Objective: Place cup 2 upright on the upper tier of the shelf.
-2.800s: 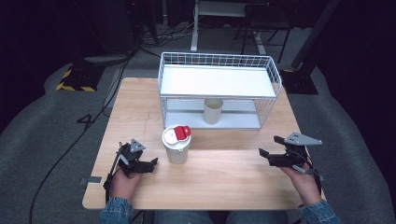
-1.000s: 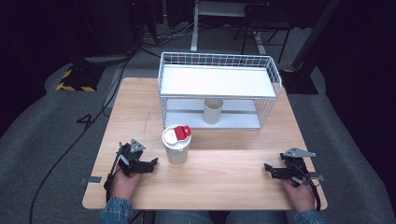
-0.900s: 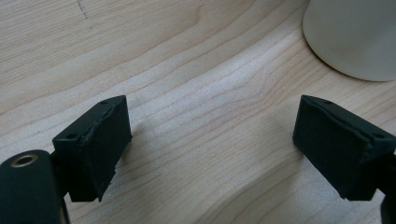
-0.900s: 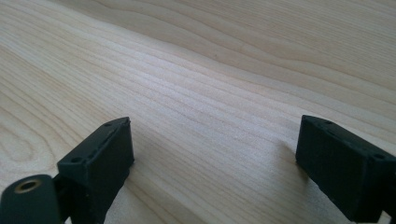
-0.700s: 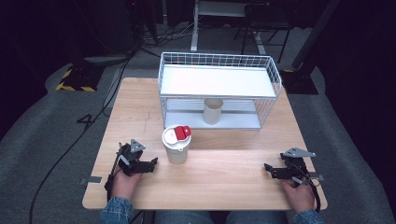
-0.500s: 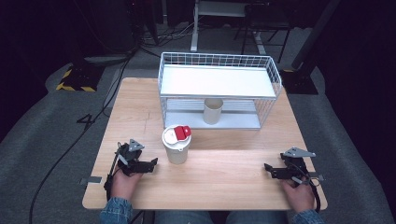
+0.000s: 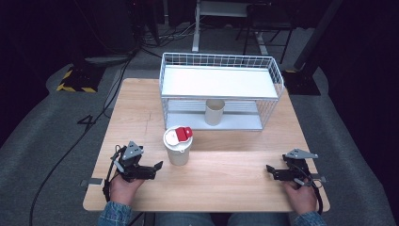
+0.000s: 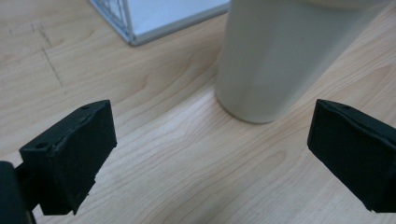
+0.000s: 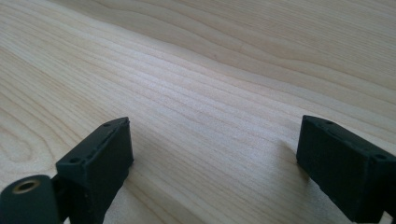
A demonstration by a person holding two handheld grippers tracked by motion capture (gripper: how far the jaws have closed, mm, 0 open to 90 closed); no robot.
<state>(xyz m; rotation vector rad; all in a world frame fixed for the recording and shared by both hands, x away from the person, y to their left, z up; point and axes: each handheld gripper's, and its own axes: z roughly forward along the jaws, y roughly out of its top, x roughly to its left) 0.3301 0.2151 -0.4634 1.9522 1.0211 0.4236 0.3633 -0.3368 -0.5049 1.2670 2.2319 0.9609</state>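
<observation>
A cream cup with a white lid and red tab (image 7: 178, 145) stands on the wooden table (image 7: 226, 174) near its middle front. My left gripper (image 7: 154, 168) rests on the table just left of that cup, open, its jaws wide apart with nothing between them; the cup's base (image 8: 275, 60) looms just ahead of it. My right gripper (image 7: 272, 171) lies low at the front right, open over bare wood (image 9: 210, 93). A second, lidless cream cup (image 7: 214, 112) stands on the lower shelf of the white wire rack (image 7: 221, 82).
The wire rack takes up the back half of the table, with a white shelf on top. Cables and a yellow-black striped block (image 7: 75, 80) lie on the grey floor to the left. Bare wood stretches between the two grippers.
The right gripper came down from a raised position to the table at the front right, then stayed still. The left gripper and both cups have not moved.
</observation>
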